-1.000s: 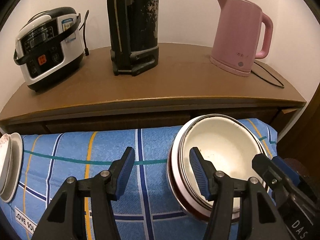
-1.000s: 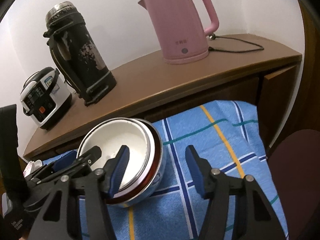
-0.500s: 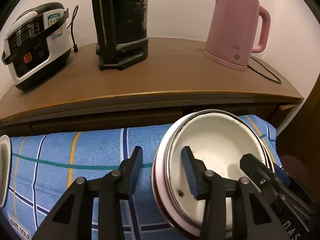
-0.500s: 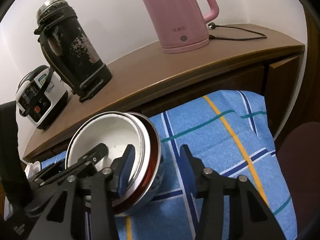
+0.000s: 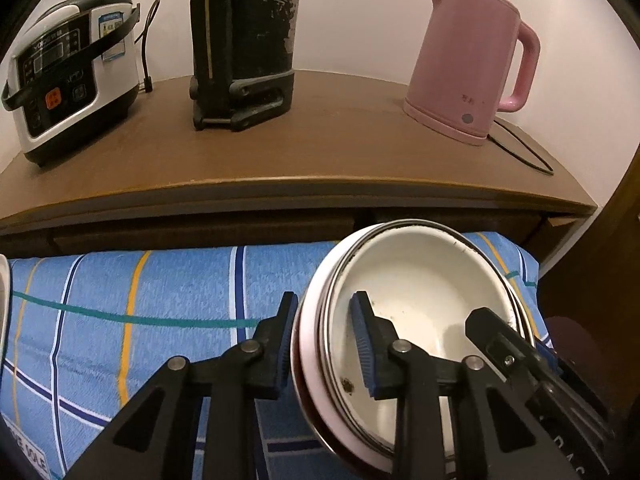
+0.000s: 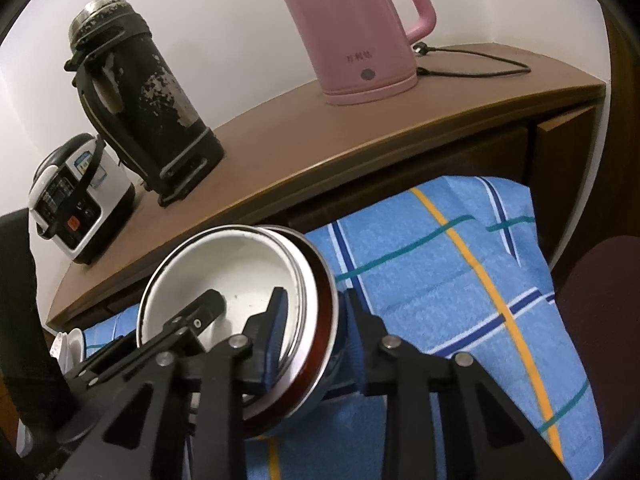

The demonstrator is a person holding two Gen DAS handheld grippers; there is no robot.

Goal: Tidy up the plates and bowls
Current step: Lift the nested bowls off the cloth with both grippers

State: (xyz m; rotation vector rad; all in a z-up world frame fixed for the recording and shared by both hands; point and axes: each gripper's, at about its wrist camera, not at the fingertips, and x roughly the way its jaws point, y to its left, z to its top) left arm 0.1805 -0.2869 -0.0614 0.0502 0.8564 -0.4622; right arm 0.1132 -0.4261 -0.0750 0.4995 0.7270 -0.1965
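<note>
The stack of bowls [image 5: 424, 280] sits on the right part of the blue checked cloth [image 5: 160, 288], close under the edge of the wooden counter [image 5: 320, 152]. The inner bowl is white enamel with a thin dark metal rim and a few dark specks on its smooth inside; it nests in a wider bowl whose pale rim shows a dark red band underneath (how many bowls are stacked below I cannot tell).

The left gripper [image 5: 326, 334] straddles the left rim of the stack: one blue ribbed pad lies against the outer wall, the other stands inside the white bowl. Its jaws have just been closing, with the rims between them; the outer pad touches, and the inner pad looks close to the wall, though real pressure is hard to judge. The right gripper [image 6: 316, 328] straddles the opposite rim in the same way, one finger inside, one outside against the red-banded bowl, its jaws also just closing.

The cloth is a soft, nubbly towelling with navy, white, orange and teal lines; it lies open to the left of the stack and, in the right wrist view, broadly to the right. At its far left edge a sliver of white plates [image 5: 3, 304] shows.

On the counter stand a glossy pink kettle [image 5: 468, 60] with its black cord, a scuffed black flask [image 5: 244, 36] and a white-and-black rice cooker [image 5: 72, 72]. A dark rounded chair seat [image 6: 600, 304] lies beyond the cloth's right edge.
</note>
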